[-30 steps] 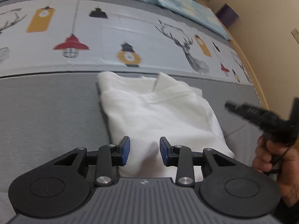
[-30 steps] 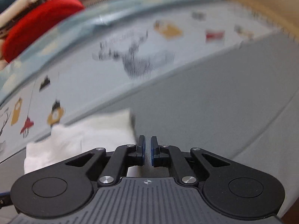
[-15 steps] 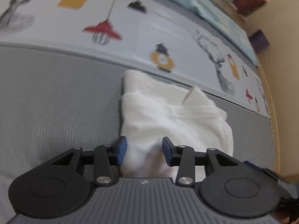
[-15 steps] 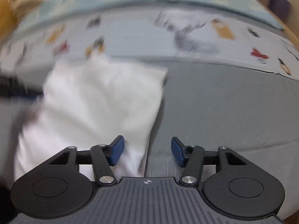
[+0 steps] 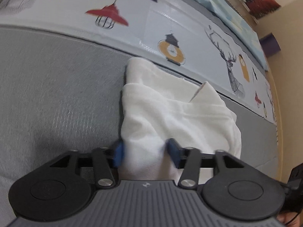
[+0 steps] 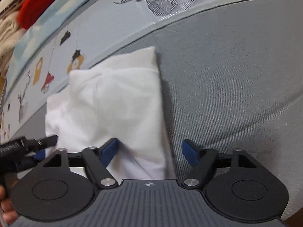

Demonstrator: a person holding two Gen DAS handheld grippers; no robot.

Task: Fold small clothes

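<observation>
Change: since a second ago both tools have come down over the white garment (image 5: 176, 117), and it now fills the middle of each view instead of lying further up the frame.
Right tool (image 6: 150, 150): its jaws, nearly closed a second ago, have just been opening; they now stand wide, straddling the garment's right edge in the lower centre of the right wrist view, with no pad pressing on the cloth.
Left tool (image 5: 145, 152): its jaws have just been closing a little around the near end of the garment; the pads are blurred, so I cannot tell whether they already pinch the fabric.
Meaning for the task: both tools look set at the near edge for the next fold, probably lifting it toward the far edge; neither grip is confirmed yet.
Garment look: white, soft knit, already folded into a rough rectangle, with layered edges and one small flap (image 5: 203, 90) sticking up at the far side.
Garment place: on the grey sofa cushion (image 6: 236, 75), its far end just touching the printed cover (image 5: 151, 19) with lamps and deer.
</observation>
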